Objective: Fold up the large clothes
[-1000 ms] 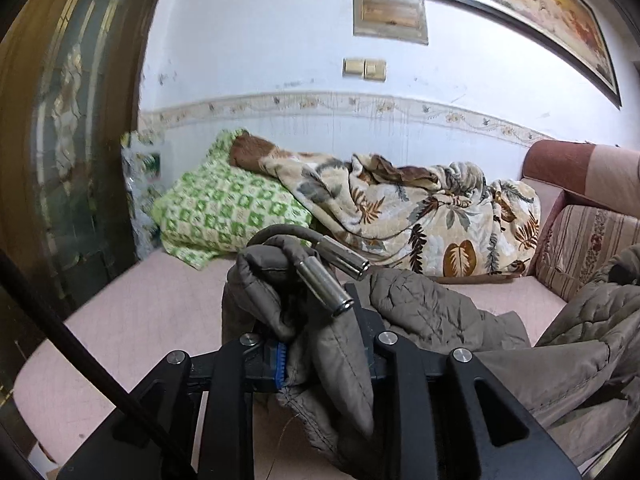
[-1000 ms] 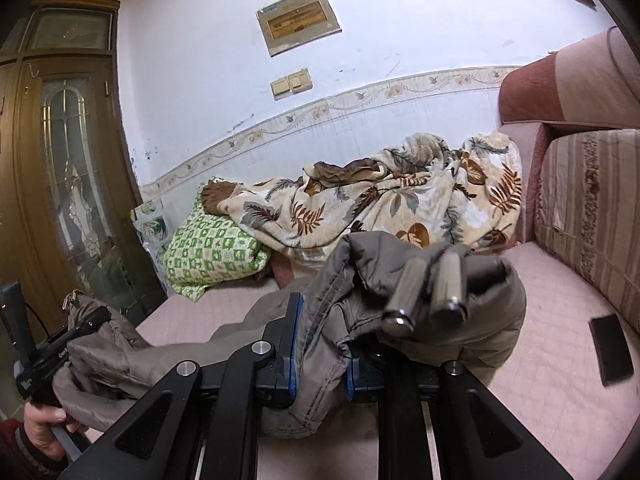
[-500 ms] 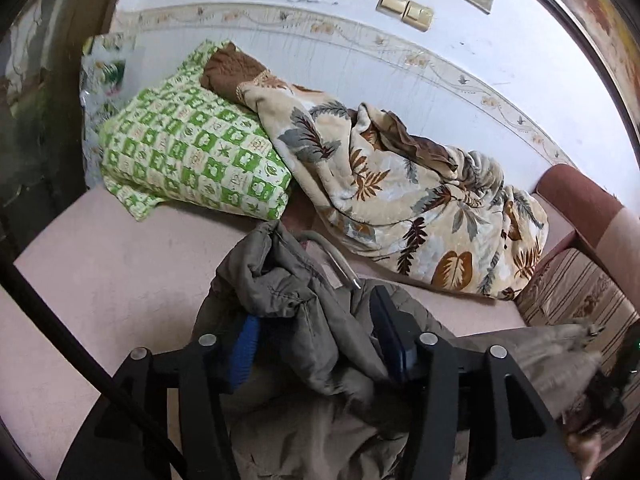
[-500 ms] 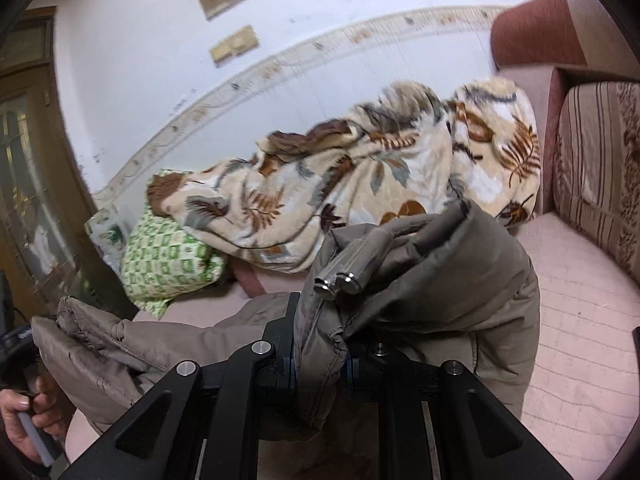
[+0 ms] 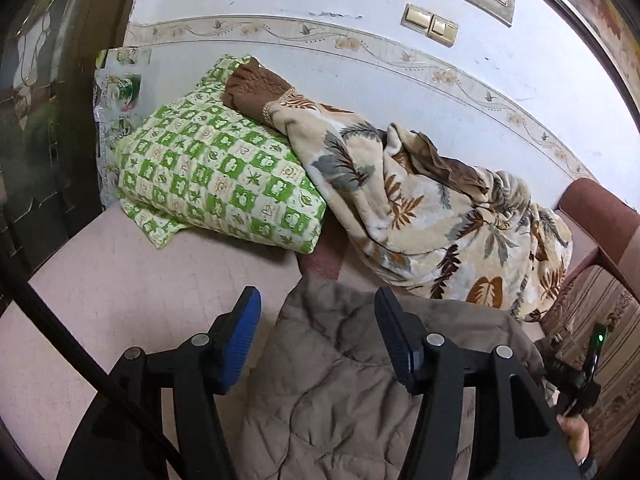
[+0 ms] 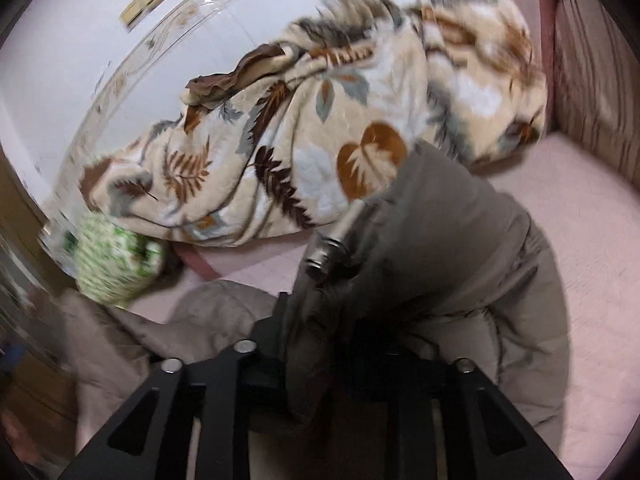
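Bare pink seat (image 5: pixel 120 280) left, pillow (image 5: pixel 216 184) and blanket (image 5: pixel 420 216) blocking behind

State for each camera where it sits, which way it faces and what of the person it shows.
Left wrist: on the left gripper, angled down at the jacket and green pillow; a hand shows.
Right wrist: on the right gripper, angled down at jacket folds; no hand clearly visible.
Shared: jacket, leaf blanket, pillow.

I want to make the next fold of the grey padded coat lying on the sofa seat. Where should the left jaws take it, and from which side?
Grip the coat at its rumpled far edge, coming from above and the near side. That edge humps up off the pink seat while the rest lies flat. The left gripper already straddles it, open.
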Demonstrator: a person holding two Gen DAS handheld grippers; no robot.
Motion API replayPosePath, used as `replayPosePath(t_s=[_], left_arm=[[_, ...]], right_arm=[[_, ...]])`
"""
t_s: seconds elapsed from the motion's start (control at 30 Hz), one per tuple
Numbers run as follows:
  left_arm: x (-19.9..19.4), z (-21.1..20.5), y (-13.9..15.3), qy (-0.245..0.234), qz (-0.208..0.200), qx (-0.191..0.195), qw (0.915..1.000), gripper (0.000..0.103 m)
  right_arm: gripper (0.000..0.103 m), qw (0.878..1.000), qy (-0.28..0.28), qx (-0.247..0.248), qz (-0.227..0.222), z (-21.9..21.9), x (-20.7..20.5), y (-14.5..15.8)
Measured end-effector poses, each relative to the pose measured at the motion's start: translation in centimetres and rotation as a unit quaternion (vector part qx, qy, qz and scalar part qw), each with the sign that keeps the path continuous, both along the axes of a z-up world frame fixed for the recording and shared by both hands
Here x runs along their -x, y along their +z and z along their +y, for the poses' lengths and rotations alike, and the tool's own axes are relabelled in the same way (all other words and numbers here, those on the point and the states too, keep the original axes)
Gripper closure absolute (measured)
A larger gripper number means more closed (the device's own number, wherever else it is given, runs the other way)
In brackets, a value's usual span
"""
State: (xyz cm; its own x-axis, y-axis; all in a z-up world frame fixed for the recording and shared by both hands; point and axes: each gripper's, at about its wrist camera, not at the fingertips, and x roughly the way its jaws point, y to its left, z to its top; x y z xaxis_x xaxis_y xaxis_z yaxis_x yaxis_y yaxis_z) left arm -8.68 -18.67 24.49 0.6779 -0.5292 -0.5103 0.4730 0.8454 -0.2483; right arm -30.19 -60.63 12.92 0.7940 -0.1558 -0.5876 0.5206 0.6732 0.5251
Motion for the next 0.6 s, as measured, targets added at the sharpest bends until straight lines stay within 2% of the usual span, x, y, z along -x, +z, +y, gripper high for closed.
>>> replayPosePath(t_s=[0.03, 0.07, 0.1, 0.13, 0.2, 0.3, 0.43, 0.5, 0.6], left_arm=[[0.1, 0.0, -0.1, -0.006, 0.000, -0.003, 1.0000, 0.045], [0.3, -0.1, -0.2, -0.012, -0.003, -0.008, 0.9999, 0.045], [0.5, -0.2, -0.4, -0.017, -0.005, -0.010, 0.9998, 0.045], [1.0, -0.5, -0.6, -0.028, -0.007, -0.016, 0.9995, 0.044], [1.8, -1.1, -1.2, -0.045, -0.008, -0.023, 0.9987, 0.044], [3.5, -2.1, -2.5, -0.074, -0.001, -0.027, 0.9969, 0.044], [6.8, -3.5, -5.3, -0.118, 0.006, -0.044, 0.9920, 0.044], [9.4, -3.9, -7.8, -0.131, -0.003, -0.057, 0.9898, 0.044], [12.0, -5.0, -10.9, -0.142, -0.009, -0.081, 0.9864, 0.044]], right_arm=[[0.063, 1.000, 0.003, -0.026, -0.004, -0.5, 0.2, -0.2], [0.053, 0.999, 0.006, -0.037, -0.012, -0.7, 0.5, -0.1], [0.047, 0.999, 0.008, -0.042, -0.026, -0.7, 1.0, 0.1], [0.045, 0.999, 0.008, -0.038, -0.037, -0.6, 1.6, 0.5], [0.032, 0.999, 0.004, -0.022, -0.050, -0.3, 3.1, 1.7], [0.029, 0.998, 0.003, 0.007, -0.064, 0.8, 5.6, 3.5], [0.029, 0.997, 0.023, 0.055, -0.053, 5.7, 9.9, 4.3], [0.025, 0.993, 0.031, 0.103, -0.052, 9.7, 12.7, 3.8], [0.024, 0.987, 0.027, 0.151, -0.040, 13.3, 14.0, 2.0]])
